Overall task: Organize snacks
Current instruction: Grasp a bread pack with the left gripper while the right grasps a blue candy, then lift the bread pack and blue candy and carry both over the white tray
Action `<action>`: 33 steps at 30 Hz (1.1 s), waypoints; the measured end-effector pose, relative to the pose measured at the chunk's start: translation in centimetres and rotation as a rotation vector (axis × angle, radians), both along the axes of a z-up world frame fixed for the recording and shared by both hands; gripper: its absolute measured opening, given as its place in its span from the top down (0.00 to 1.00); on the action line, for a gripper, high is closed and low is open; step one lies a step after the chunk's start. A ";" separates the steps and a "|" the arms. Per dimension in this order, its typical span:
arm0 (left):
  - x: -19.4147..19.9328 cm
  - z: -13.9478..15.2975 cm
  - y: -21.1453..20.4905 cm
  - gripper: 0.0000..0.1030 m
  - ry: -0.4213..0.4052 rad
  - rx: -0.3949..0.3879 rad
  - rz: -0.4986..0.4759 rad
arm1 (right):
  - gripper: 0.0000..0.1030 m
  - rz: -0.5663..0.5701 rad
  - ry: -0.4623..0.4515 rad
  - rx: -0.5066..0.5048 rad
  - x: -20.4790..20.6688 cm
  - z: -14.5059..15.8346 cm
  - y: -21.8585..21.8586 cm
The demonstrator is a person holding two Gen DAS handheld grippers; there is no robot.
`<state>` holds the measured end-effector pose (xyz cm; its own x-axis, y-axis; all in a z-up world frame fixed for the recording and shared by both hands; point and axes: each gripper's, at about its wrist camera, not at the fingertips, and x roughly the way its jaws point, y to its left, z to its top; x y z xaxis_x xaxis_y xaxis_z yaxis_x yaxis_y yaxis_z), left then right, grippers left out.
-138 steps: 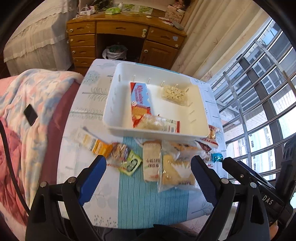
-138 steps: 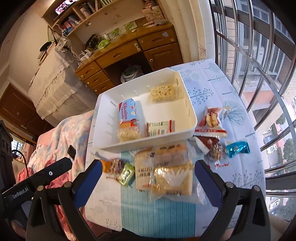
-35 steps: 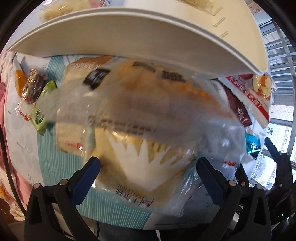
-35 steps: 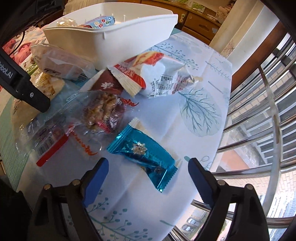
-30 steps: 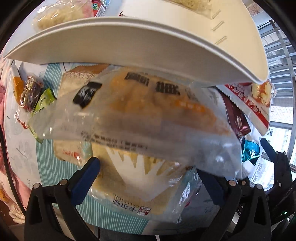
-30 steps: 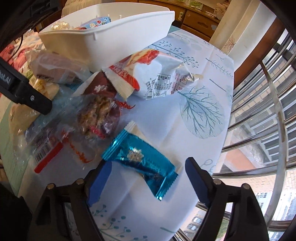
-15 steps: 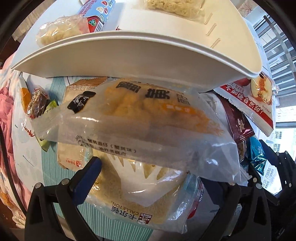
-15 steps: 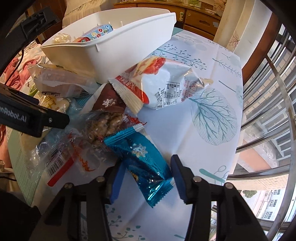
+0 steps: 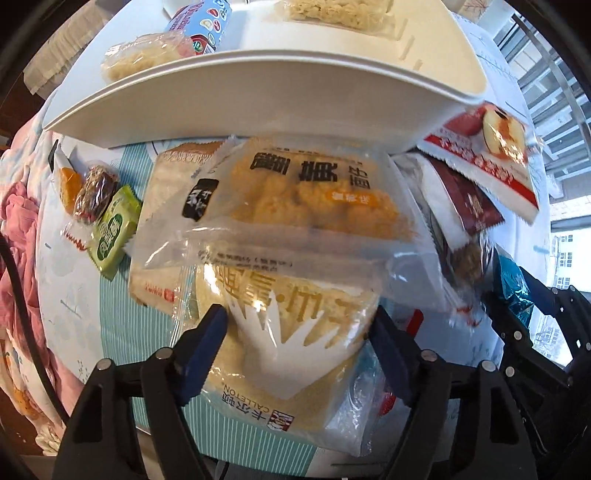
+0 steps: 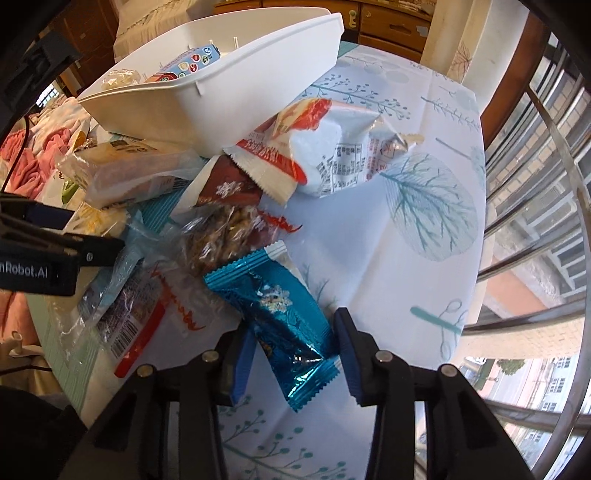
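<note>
The left gripper (image 9: 297,345) has its 2 fingers pressed against the sides of a clear-wrapped cake pack (image 9: 284,354) with a white crown print, which lies nearest on the striped cloth (image 9: 122,332). Just beyond it, and partly on top of it, sits a second clear pack (image 9: 310,206) of golden pieces, with a pale biscuit pack (image 9: 162,236) under its left edge. Further left lie a green sweet (image 9: 112,230), a brown sweet (image 9: 94,192) and an orange one (image 9: 68,182), close together. The right gripper (image 10: 291,339) has its 2 fingers closed in on a blue foil packet (image 10: 280,314), squeezing its near half; the packet's far end rests against a clear bag of nut brittle (image 10: 221,236). Beyond that bag come a dark red sachet (image 10: 229,190) and a red and white pouch (image 10: 325,147), the pouch overlapping the sachet and tucked under the near right corner of the white tray (image 10: 258,74). The tray stands at the far side of the table, its near wall just behind the loose snacks, and already holds a blue biscuit tube (image 9: 199,22), a pale cake (image 9: 142,59) at its near left and a noodle-like block (image 9: 336,11) further in. Right of the pouch the tree-print cloth (image 10: 424,206) runs to the table edge, with window bars (image 10: 535,184) past it.
</note>
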<state>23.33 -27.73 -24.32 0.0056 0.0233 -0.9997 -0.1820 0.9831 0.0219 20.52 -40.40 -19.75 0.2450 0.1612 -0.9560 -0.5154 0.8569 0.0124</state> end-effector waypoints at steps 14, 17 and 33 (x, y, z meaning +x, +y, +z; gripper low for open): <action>-4.3 3.2 1.8 0.55 0.017 -0.033 0.006 | 0.60 -0.071 0.013 0.035 -0.6 2.3 -0.6; -4.3 3.4 3.4 0.58 0.025 -0.025 0.030 | 0.60 -0.082 -0.011 0.044 -1.0 3.3 -0.5; -8.9 10.2 12.8 0.72 -0.010 0.000 0.114 | 0.60 -0.102 -0.108 0.111 -2.6 7.9 0.1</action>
<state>14.42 -14.93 -14.13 0.0125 0.0239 -0.9996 -0.2932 0.9559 0.0192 17.92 -40.27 -11.87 0.3656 0.2329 -0.9012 -0.4294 0.9012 0.0587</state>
